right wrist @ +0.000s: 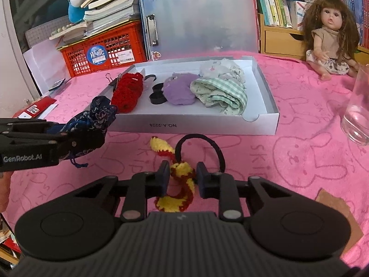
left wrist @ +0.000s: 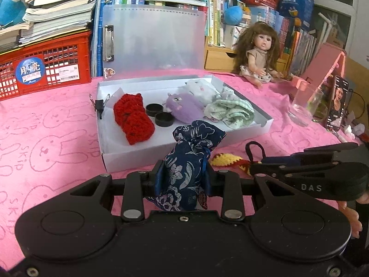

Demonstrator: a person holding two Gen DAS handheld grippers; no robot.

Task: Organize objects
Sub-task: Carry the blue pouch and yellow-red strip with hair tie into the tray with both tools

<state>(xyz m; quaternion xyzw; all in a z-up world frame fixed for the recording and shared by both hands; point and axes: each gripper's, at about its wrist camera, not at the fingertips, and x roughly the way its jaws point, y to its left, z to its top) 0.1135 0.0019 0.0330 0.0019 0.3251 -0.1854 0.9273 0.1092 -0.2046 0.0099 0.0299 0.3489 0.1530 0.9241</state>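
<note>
Well, plushies [left wrist: 184, 109] in box [left wrist: 129, 159] (left claw [left wrist: 184, 173] tight on pouch [left wrist: 191, 147], right claw [right wrist: 182, 176] on hairband [right wrist: 184, 167])

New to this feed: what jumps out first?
The left gripper is clamped on a dark blue brocade pouch, held in front of the open white box of small soft things. The right gripper has closed around a yellow-and-red knitted hair tie on the pink cloth. A long-haired doll sits behind.

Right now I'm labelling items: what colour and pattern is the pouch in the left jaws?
The pouch is dark navy with a pale floral brocade; the left wrist view shows it best.
</note>
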